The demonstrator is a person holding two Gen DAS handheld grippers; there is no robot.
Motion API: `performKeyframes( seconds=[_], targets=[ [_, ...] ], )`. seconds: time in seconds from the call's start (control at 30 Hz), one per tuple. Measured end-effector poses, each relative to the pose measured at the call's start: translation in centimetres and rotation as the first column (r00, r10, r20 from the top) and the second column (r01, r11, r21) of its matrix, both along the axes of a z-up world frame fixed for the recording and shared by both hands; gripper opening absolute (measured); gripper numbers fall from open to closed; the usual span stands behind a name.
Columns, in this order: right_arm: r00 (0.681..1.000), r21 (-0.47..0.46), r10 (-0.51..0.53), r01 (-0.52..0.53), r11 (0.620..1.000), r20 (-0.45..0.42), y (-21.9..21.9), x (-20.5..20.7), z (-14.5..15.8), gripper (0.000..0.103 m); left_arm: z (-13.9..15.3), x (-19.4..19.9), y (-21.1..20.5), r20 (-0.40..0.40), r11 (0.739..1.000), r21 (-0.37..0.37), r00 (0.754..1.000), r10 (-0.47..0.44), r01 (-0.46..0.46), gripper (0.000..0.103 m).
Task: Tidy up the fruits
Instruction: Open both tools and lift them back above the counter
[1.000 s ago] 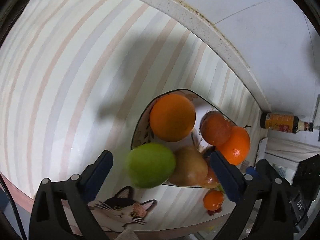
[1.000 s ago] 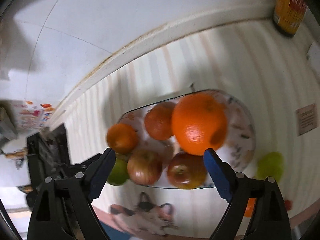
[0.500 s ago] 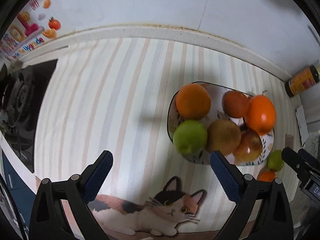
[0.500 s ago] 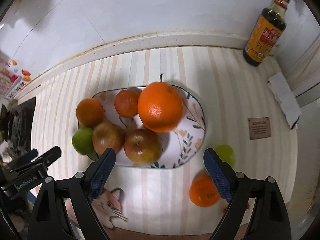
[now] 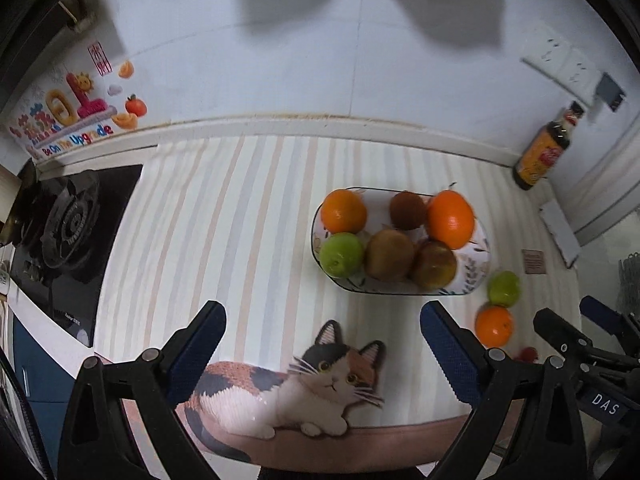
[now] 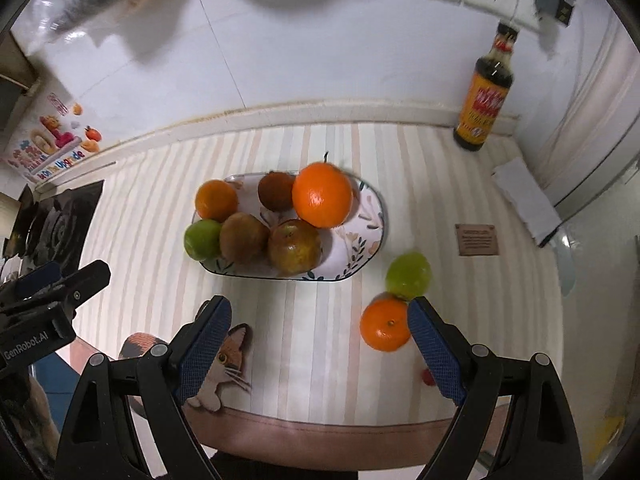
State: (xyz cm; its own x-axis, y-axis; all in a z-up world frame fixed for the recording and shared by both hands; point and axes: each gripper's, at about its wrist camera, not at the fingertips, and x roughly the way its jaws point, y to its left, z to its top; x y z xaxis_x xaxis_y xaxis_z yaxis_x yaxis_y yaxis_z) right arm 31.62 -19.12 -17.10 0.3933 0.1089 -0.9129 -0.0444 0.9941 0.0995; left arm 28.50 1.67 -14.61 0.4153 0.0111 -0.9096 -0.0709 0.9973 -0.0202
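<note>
A floral oval plate on the striped mat holds several fruits: two oranges, a green fruit and three brownish ones. A loose green fruit and a small orange lie on the mat right of the plate. My left gripper is open and empty, near the mat's front edge, well back from the plate. My right gripper is open and empty too, its right finger beside the small orange.
A sauce bottle stands at the back right by the wall. A gas stove is at the left. A small red item lies near the front edge. A cat picture marks the mat's front.
Both grippers have pulled back and up from the plate toward the front edge. The plate and fruits now look smaller and farther. Both stay open.
</note>
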Motion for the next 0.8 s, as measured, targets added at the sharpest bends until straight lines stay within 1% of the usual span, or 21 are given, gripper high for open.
performKeyframes(
  seconds=[0.17,0.27,0.4,0.63,0.8],
  targets=[
    [0.998,-0.011,-0.009,0.01,1.0,0.064,-0.7,-2.8,3.7,0.092,2.7,-2.4,-0.7,0.045,1.0,-0.012,0.999,-0.026,0.027,0.1],
    [0.996,-0.007,-0.008,0.009,1.0,0.088,-0.9,-4.3,5.4,0.092,4.4,-3.8,-1.2,0.084,0.999,-0.004,0.995,-0.046,0.046,0.1],
    [0.993,-0.007,-0.006,0.006,1.0,0.116,-1.0,-6.3,7.5,0.092,6.0,-5.3,-1.6,0.112,0.998,0.002,0.992,-0.062,0.062,0.1],
    [0.988,-0.006,-0.01,0.011,1.0,0.155,-0.7,-8.9,9.7,0.092,7.8,-7.6,-1.5,0.147,0.997,-0.015,0.987,-0.071,0.074,0.1],
    [0.989,0.017,-0.019,0.016,1.0,0.147,-0.4,-9.6,9.5,0.092,7.9,-8.1,-1.5,0.144,0.997,-0.019,0.987,-0.07,0.073,0.1]
  ],
)
